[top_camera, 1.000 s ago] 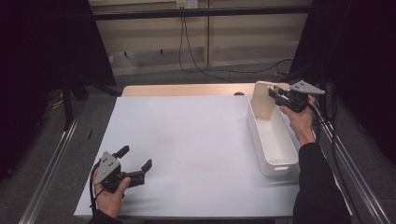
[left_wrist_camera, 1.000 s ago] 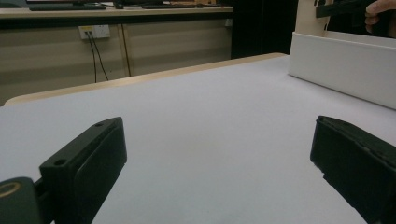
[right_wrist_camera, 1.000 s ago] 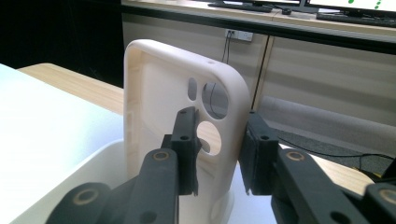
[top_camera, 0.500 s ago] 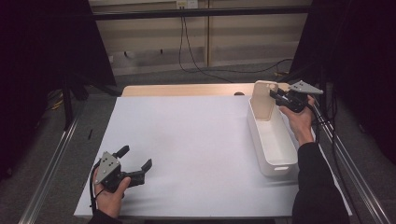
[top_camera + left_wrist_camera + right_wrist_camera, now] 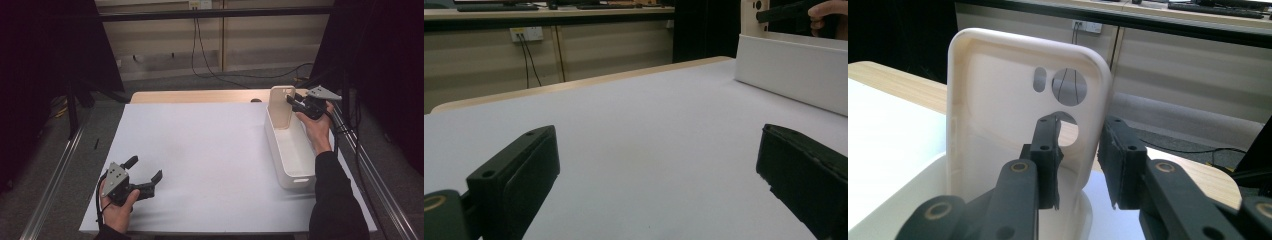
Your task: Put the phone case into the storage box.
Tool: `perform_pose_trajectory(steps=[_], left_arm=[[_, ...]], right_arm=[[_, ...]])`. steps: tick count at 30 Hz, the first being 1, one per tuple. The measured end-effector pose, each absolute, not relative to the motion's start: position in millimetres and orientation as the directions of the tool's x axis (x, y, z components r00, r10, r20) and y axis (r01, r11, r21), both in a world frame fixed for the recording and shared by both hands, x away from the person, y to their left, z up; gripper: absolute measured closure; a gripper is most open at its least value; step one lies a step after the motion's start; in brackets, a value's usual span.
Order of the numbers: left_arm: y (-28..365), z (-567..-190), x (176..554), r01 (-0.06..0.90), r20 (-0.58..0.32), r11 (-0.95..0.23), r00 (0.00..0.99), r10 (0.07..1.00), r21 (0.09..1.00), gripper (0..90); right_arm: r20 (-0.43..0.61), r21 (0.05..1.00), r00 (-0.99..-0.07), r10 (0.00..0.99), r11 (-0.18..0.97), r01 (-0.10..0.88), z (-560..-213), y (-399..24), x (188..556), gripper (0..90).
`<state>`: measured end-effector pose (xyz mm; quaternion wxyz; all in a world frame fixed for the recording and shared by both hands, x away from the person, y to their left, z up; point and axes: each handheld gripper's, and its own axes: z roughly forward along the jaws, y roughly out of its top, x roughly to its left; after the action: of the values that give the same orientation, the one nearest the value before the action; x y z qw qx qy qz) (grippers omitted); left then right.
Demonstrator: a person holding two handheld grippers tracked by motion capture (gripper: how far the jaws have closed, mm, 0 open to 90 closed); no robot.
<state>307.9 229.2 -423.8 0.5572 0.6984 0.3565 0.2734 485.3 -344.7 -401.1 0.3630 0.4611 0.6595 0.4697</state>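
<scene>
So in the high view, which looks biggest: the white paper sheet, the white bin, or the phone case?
Largest to smallest, as they look in the high view:
1. white paper sheet
2. white bin
3. phone case, held upright by the right gripper

Your way across the white table [image 5: 210, 150] is open; at its right edge the bin [image 5: 290, 150] blocks you.

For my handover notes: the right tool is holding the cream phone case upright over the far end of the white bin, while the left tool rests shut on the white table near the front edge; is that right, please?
Not quite: the left tool is open, its jaws spread wide with nothing between them, as the left gripper view shows. The rest stands: the right tool grips the cream phone case upright over the far end of the white bin, and the left tool rests on the white table near the front edge.
</scene>
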Motion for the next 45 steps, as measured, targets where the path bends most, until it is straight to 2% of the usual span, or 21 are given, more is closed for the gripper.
perform_pose_trajectory(steps=[18, 25, 29, 32, 34, 41, 45], left_arm=[[228.8, -424.2, 309.5, 0.202, -0.029, -0.113, 0.591, 0.806, 0.973, 3.6], [227.2, -423.9, 311.2, 0.204, -0.028, -0.116, 0.591, 0.806, 0.972, 3.6], [226.0, -424.6, 312.1, 0.208, -0.026, -0.119, 0.584, 0.811, 0.971, 3.6], [225.6, -424.6, 312.1, 0.208, -0.027, -0.117, 0.584, 0.811, 0.971, 3.7], [226.0, -424.2, 311.9, 0.206, -0.024, -0.119, 0.581, 0.814, 0.971, 3.7], [226.3, -424.6, 312.1, 0.205, -0.022, -0.121, 0.582, 0.813, 0.971, 3.7], [227.6, -424.3, 311.2, 0.202, -0.018, -0.123, 0.581, 0.814, 0.972, 3.7]], right_arm=[[-0.008, 0.957, -0.311, 0.950, 0.098, 0.273, -401.4, -346.6, 485.1, 59.7], [0.028, 0.959, -0.327, 0.945, 0.067, 0.276, -400.8, -348.8, 482.0, 50.2], [0.030, 0.961, -0.326, 0.945, 0.062, 0.269, -398.3, -348.2, 479.5, 38.9], [0.020, 0.956, -0.316, 0.948, 0.075, 0.284, -396.3, -348.6, 476.3, 25.7], [0.022, 0.957, -0.315, 0.949, 0.071, 0.280, -395.5, -349.0, 475.5, 24.2], [0.044, 0.962, -0.304, 0.952, 0.042, 0.271, -388.0, -346.3, 471.6, 4.9], [0.043, 0.960, -0.308, 0.950, 0.045, 0.275, -384.3, -343.8, 468.6, 2.3]])
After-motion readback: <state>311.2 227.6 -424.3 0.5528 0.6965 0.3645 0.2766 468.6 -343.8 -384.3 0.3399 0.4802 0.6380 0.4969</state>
